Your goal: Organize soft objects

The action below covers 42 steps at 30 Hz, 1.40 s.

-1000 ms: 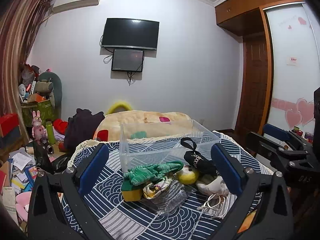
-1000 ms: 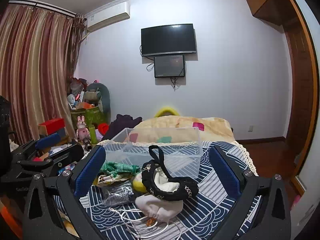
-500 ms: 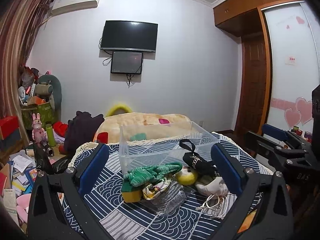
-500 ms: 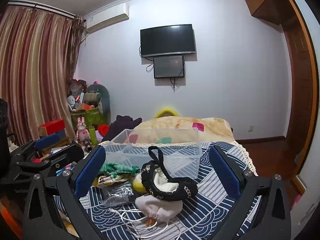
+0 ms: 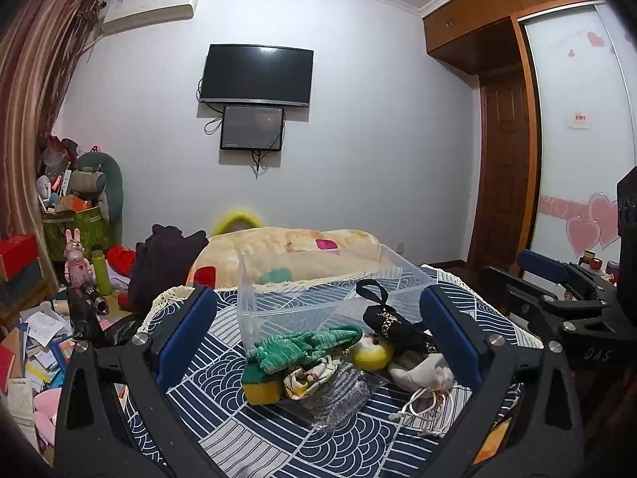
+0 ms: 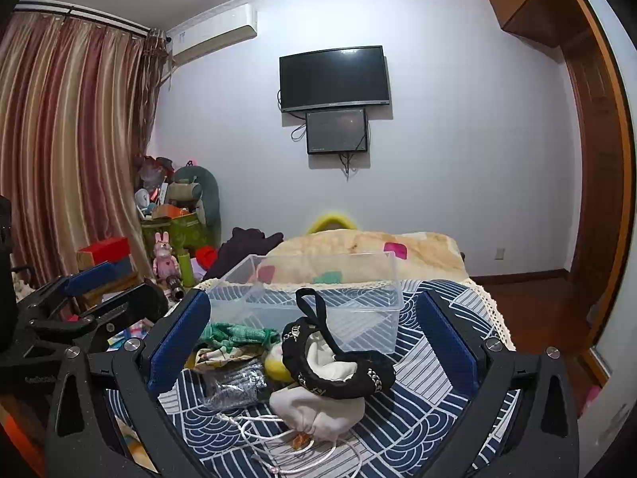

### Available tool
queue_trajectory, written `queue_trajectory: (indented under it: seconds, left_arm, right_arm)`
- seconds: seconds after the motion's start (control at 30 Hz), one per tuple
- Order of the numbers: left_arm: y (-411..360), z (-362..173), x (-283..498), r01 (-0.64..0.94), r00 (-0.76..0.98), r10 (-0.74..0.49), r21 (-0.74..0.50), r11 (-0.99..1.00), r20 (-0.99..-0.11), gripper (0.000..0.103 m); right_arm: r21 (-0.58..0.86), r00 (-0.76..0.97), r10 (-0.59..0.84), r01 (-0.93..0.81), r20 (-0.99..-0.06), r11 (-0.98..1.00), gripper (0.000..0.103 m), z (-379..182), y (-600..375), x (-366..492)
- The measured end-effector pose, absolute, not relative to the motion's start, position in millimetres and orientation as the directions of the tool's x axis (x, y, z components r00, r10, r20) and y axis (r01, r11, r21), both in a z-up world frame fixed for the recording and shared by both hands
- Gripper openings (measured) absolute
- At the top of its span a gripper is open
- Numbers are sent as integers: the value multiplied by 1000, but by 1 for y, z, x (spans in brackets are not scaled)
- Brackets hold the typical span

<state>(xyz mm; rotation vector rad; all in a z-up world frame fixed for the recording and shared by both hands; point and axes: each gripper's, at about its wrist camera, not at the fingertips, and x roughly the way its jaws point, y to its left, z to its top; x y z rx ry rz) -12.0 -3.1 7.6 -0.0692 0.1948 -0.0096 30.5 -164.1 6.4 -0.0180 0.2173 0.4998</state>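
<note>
Left wrist view shows my left gripper [image 5: 318, 342] with its jaws spread wide and nothing between the blue pads, hanging above the near edge of the worktop [image 5: 223, 414] and its blue wave-patterned cloth. Just beyond the jaws, roughly centred between them, lies the heap of soft things: a green knitted piece [image 5: 306, 346] draped over a yellow sponge [image 5: 260, 390], a patterned cloth [image 5: 306, 376], a crinkly silver-grey bag [image 5: 338, 394], a yellow ball [image 5: 372, 352], a black pouch [image 5: 394, 326] and a white drawstring bag [image 5: 422, 370]. My right gripper [image 6: 314, 354] is likewise wide open and holding nothing; in its own view the black pouch and white drawstring bag sit nearest, between the jaws and slightly right of centre, with the green piece further left. Behind the heap, touching its far side, stands the clear plastic bin [image 5: 278, 310], and I see nothing inside it. So I judge the job barely begun: every soft item lies outside the bin, none is gripped, and all of them are left to move.
</note>
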Motion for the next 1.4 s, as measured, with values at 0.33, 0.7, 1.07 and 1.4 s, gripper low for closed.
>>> queue_trajectory:
  seconds: [0.33, 0.7, 1.07, 1.4]
  left_arm:
    - [-3, 7, -11, 4, 981, -19, -79, 997, -195, 103]
    - [-1, 5, -12, 8, 981, -22, -77, 997, -192, 103]
    - [-1, 0, -6, 66, 970, -88, -102, 993, -227, 103]
    - [0, -15, 16, 27, 953, -49, -78, 997, -299, 73]
  right_arm:
    - [35, 856, 472, -476, -211, 879, 103, 5, -163, 31]
    - [34, 853, 478, -482, -209, 875, 103, 3, -163, 33]
    - [44, 844, 488, -491, -222, 870, 103, -1, -163, 36]
    - [72, 839, 469, -468, -275, 881, 85, -13, -167, 48]
